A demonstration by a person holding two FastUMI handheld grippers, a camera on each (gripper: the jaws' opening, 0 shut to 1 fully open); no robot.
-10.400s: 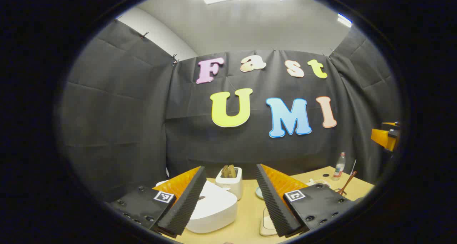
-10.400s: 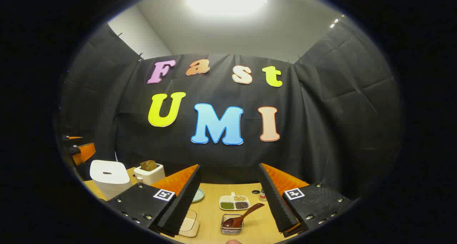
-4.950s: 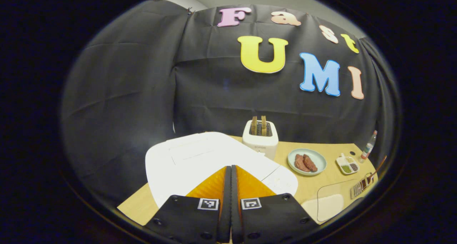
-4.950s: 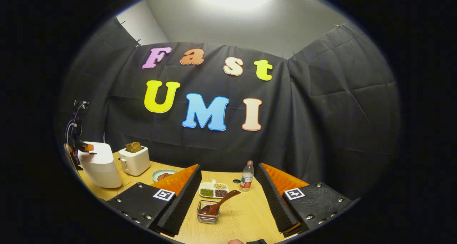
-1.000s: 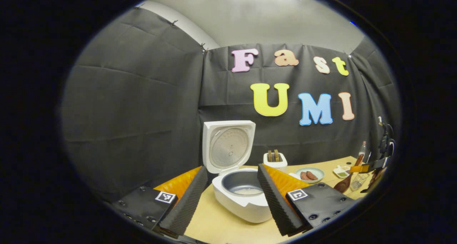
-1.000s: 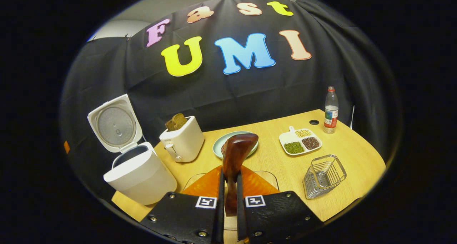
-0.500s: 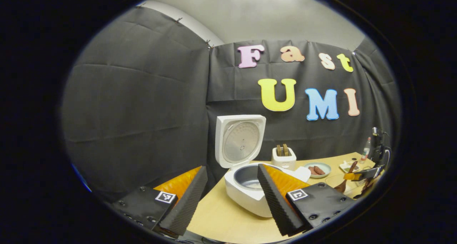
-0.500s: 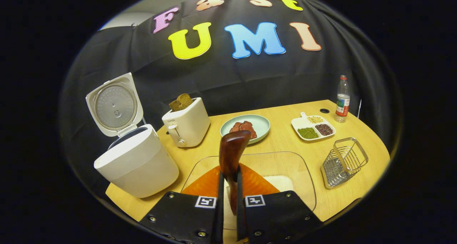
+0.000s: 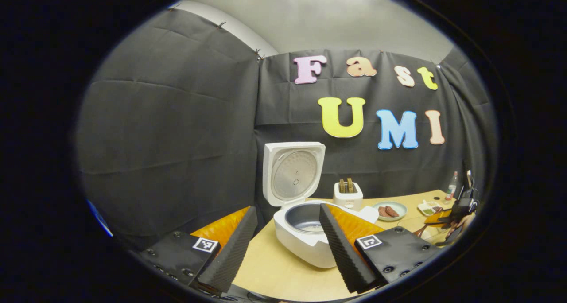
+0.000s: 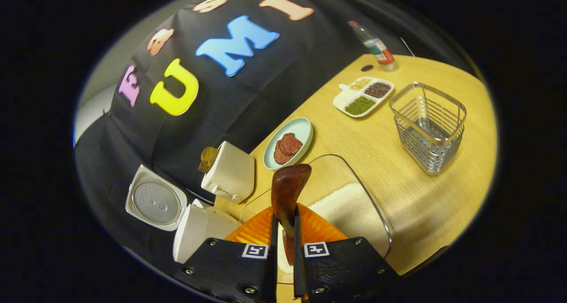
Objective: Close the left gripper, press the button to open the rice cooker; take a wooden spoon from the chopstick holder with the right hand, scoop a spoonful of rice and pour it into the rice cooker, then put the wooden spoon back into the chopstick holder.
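Pinching the wooden spoon [image 10: 287, 192] by its handle, the right gripper [image 10: 283, 245] holds it with the bowl end up, above a clear tray of rice [image 10: 350, 210] on the wooden table [image 10: 425, 196]. The rice cooker [image 9: 305, 232] stands at the table's left end with its lid swung up and its grey inner pot exposed, a toaster [image 10: 230, 172] and a plate of meat [image 10: 290, 143] between it and the empty wire chopstick holder [image 10: 427, 126]. The left gripper [image 9: 283, 245], fingers spread wide and holding nothing, hangs in front of the cooker.
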